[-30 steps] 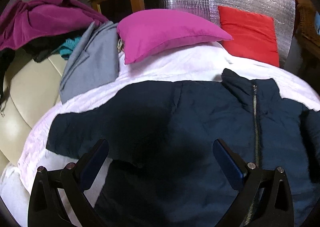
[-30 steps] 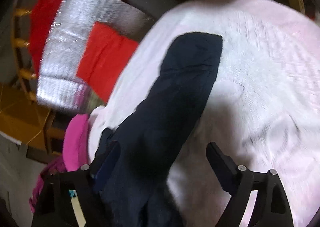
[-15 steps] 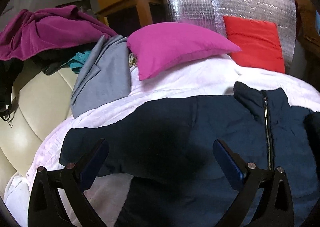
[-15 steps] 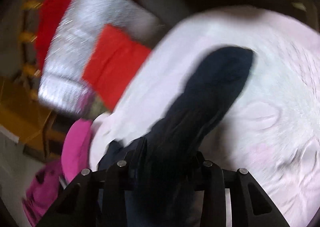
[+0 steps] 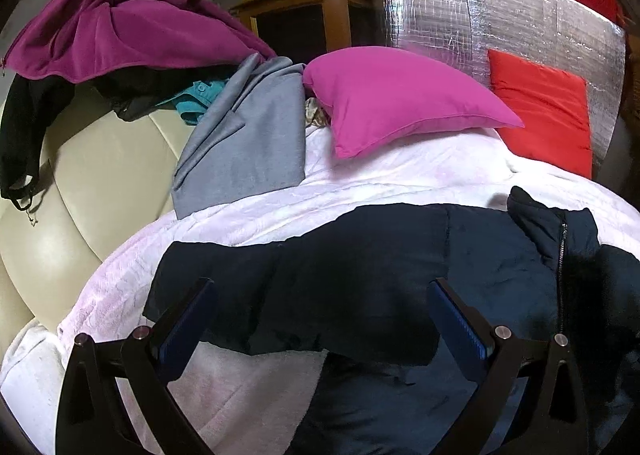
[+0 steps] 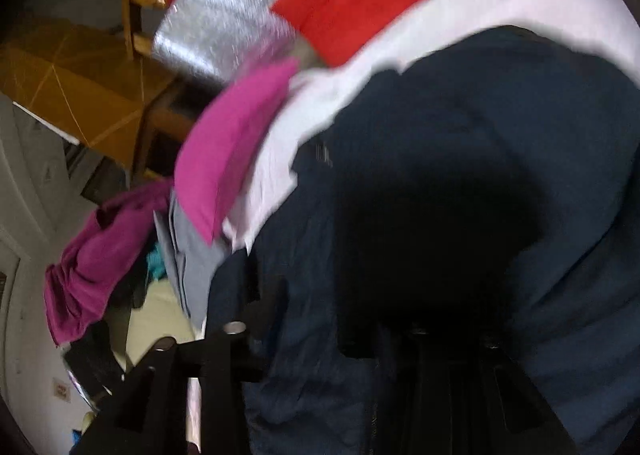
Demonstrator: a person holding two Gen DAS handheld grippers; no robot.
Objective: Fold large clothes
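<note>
A navy zip-up jacket (image 5: pixel 400 247) lies spread on a pale pink blanket (image 5: pixel 400 175), zipper (image 5: pixel 562 255) at the right. My left gripper (image 5: pixel 320 287) hangs open over the jacket's left sleeve with nothing between its fingers. The right wrist view is blurred. It shows the navy jacket (image 6: pixel 460 127) filling the picture, with dark sleeve cloth bunched between the close-set fingers of my right gripper (image 6: pixel 332 335). Its jaws are opening, and the cloth hides the pads.
A magenta pillow (image 5: pixel 392 95) and a red pillow (image 5: pixel 540 111) rest at the blanket's far side against a silver foil sheet (image 5: pixel 460 15). A grey garment (image 5: pixel 248 135), a purple one (image 5: pixel 120 31) and other clothes lie piled on a cream padded surface (image 5: pixel 100 175) at the left.
My right gripper closed on the outstretched sleeve and swung it across onto the jacket's body. The left gripper drew back a little, staying open.
</note>
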